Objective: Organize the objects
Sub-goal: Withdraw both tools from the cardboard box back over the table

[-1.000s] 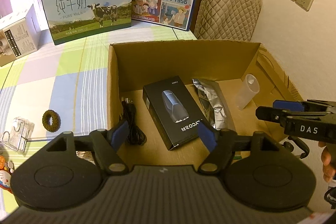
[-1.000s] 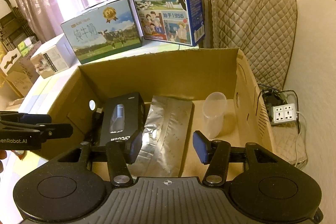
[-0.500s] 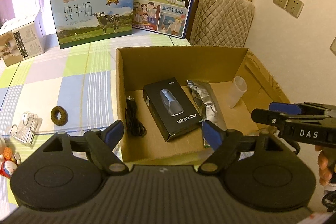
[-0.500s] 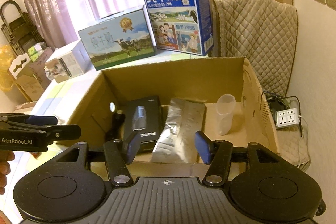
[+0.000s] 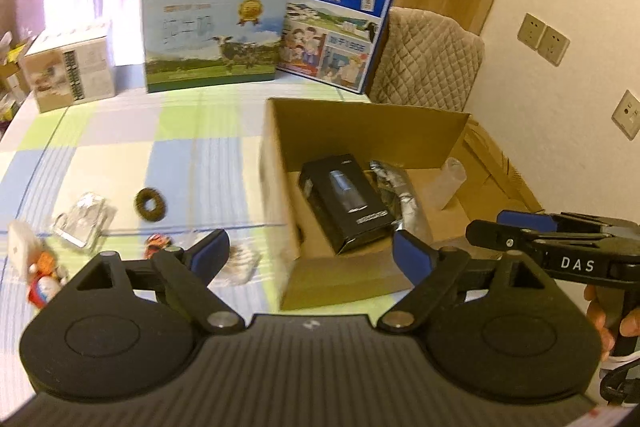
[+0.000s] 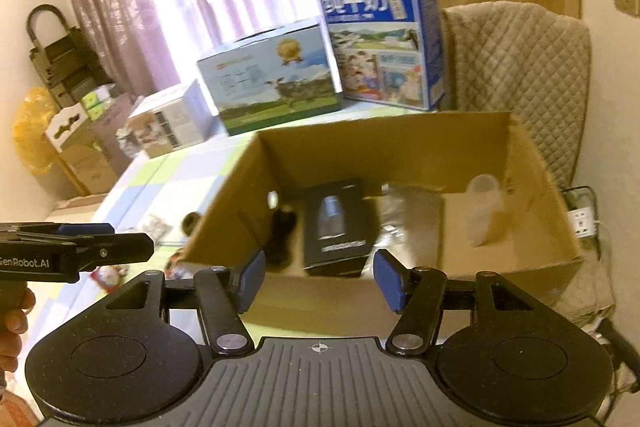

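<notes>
An open cardboard box [image 5: 360,279] [image 6: 400,139] stands on the checked tablecloth. Inside lie a black product box [image 5: 346,201] [image 6: 336,223], a silver foil pouch [image 5: 402,193] [image 6: 416,203], a clear plastic cup [image 5: 452,179] [image 6: 482,209] and a black cable [image 6: 282,235]. Left of the box on the cloth sit a brown hair tie [image 5: 151,203], a clear clip packet [image 5: 84,219] and small toys [image 5: 44,271]. My left gripper [image 5: 310,253] is open and empty, above the box's near left corner. My right gripper [image 6: 318,277] is open and empty at the box's near wall.
Two milk cartons [image 5: 212,35] [image 5: 338,31] and a small white carton [image 5: 70,67] stand at the table's far edge. A quilted chair [image 5: 428,63] is behind the box. A power strip [image 6: 582,223] lies low on the right, by the wall.
Both grippers have pulled back and up from the box, which now looks smaller and farther. The left view has swung left, showing more of the tablecloth and the small items.
</notes>
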Demonstrator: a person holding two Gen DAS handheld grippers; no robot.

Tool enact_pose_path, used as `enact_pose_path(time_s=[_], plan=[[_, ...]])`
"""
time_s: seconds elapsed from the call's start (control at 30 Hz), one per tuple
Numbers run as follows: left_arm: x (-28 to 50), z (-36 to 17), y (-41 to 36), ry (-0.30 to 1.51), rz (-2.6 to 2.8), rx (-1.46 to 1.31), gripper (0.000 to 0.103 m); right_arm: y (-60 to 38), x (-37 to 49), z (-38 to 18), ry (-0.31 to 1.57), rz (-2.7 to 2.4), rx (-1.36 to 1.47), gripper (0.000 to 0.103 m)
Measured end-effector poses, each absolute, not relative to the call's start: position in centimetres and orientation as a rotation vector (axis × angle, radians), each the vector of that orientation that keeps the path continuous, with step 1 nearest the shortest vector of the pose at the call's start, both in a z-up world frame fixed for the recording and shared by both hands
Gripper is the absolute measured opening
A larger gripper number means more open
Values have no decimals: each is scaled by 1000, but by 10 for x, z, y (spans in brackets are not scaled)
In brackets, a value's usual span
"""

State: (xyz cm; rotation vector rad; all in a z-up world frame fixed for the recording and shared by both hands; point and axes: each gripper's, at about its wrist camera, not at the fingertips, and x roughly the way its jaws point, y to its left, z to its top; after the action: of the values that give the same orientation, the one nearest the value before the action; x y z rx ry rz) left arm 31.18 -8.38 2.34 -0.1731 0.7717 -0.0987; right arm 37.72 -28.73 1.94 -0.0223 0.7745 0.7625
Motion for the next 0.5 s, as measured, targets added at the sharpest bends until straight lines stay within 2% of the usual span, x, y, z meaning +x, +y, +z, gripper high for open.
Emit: enact_pose_path(time_s=[0.5], plan=[[260, -7, 5, 865, 46, -242, 87, -207, 323, -7, 854, 942, -79, 57]])
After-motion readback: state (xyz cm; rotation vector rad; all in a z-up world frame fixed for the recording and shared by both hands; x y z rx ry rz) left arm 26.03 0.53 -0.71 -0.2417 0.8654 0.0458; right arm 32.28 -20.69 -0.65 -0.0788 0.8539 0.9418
